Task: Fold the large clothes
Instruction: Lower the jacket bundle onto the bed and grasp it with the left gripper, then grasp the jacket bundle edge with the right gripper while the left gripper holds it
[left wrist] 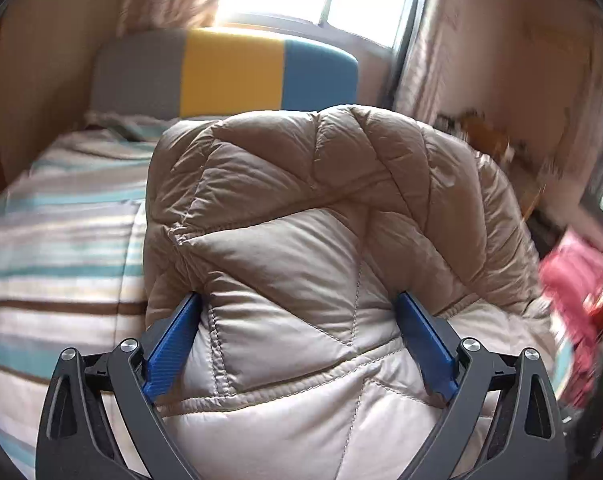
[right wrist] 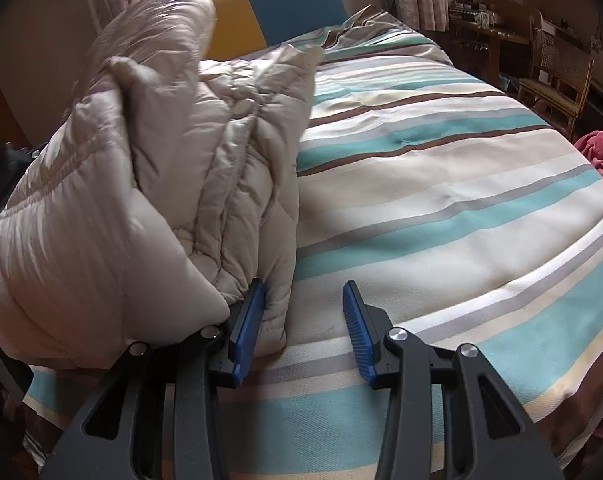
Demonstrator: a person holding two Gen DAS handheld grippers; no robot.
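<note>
- While the left gripper [left wrist: 297, 320] is straddling a thick bulge of the puffer jacket [left wrist: 301, 220] with its jaws set wide, whether it is actually pinching is not clear to me.
- The jacket is filling the centre of the left wrist view, and in the right wrist view it is heaped at left on the striped bedspread [right wrist: 441, 184].
- The right gripper [right wrist: 303, 320] is gaping, holding nothing; its left finger [right wrist: 247, 320] is touching the jacket's edge.
- The jacket is lying left of it, running toward the upper left.
- The shell is looking slick, quilted, puffy and springy.

left gripper [left wrist: 299, 306]: black slotted arms, silver screws, ribbed blue pads [left wrist: 173, 344]
right gripper [right wrist: 304, 300]: same build
</note>
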